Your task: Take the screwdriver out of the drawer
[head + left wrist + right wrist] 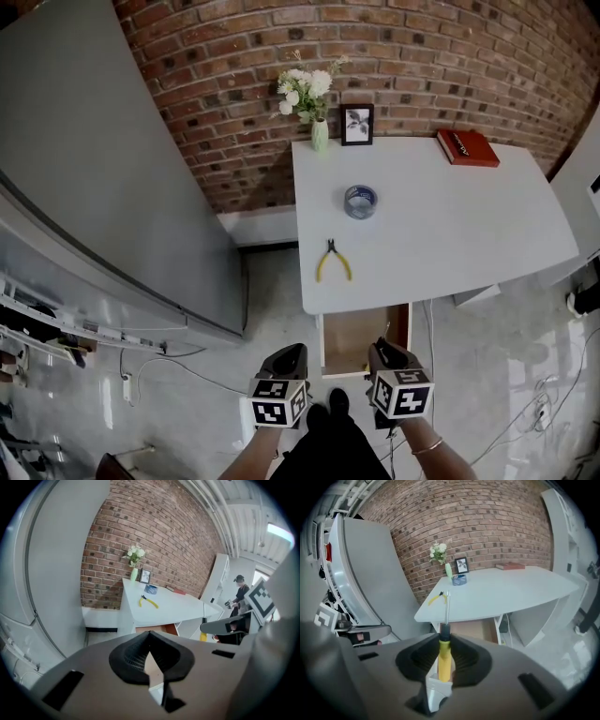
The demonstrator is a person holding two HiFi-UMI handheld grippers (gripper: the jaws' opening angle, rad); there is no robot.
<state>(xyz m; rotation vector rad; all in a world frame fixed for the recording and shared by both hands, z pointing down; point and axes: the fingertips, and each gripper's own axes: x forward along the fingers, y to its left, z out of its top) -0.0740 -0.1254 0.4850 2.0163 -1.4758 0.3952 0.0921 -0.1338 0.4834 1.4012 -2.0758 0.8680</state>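
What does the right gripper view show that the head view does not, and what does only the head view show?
Only the right gripper view: the yellow-handled screwdriver clamped by the right gripper. Only the head view: the person's forearms and shoes. Both: the white table, yellow pliers, tape roll, red book, open drawer.

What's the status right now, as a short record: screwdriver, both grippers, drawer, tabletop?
screwdriver: yellow-handled, steel shaft, outside the drawer
right gripper: shut on screwdriver handle
left gripper: jaws together, nothing between
drawer: wood-lined, under white table, pulled open
tabletop: yellow-handled pliers, blue-grey tape roll, red book
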